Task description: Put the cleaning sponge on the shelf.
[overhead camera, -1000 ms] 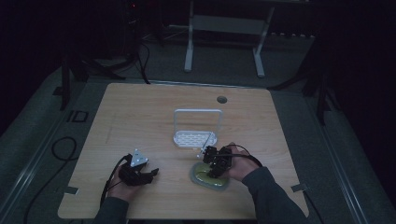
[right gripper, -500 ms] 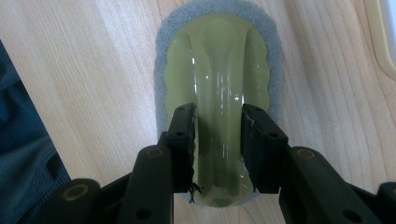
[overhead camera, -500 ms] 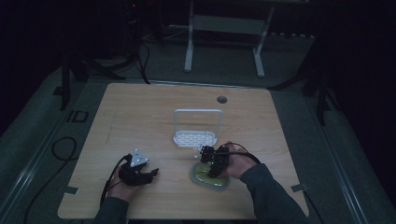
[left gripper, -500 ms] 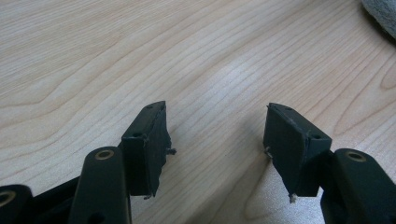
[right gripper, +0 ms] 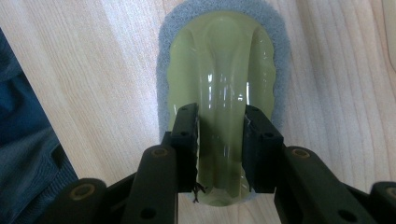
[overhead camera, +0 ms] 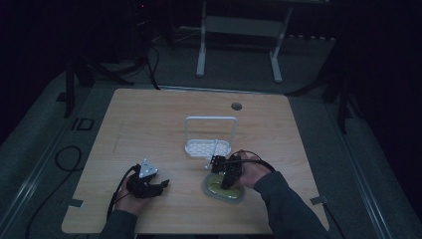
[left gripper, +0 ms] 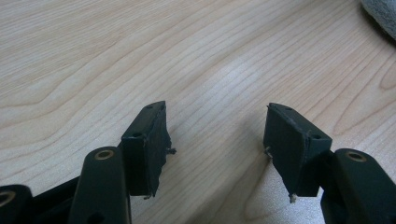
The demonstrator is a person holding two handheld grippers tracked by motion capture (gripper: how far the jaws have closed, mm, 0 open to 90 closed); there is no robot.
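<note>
Right tongs (right gripper: 219, 135) straddle the raised ridge of the green scrubber (right gripper: 219, 70), jaws close on either side, likely to lift it off the surface (overhead camera: 149, 129), while left tongs (left gripper: 217, 144) rest wide open, empty.

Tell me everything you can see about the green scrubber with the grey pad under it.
The scrubber is an oval of glossy, pale green plastic with a raised central ridge as handle and wavy edges, backed by a grey felt-like pad. It lies flat on the wooden table, near the white rack. The right gripper straddles the ridge, its jaws against both sides.
</note>
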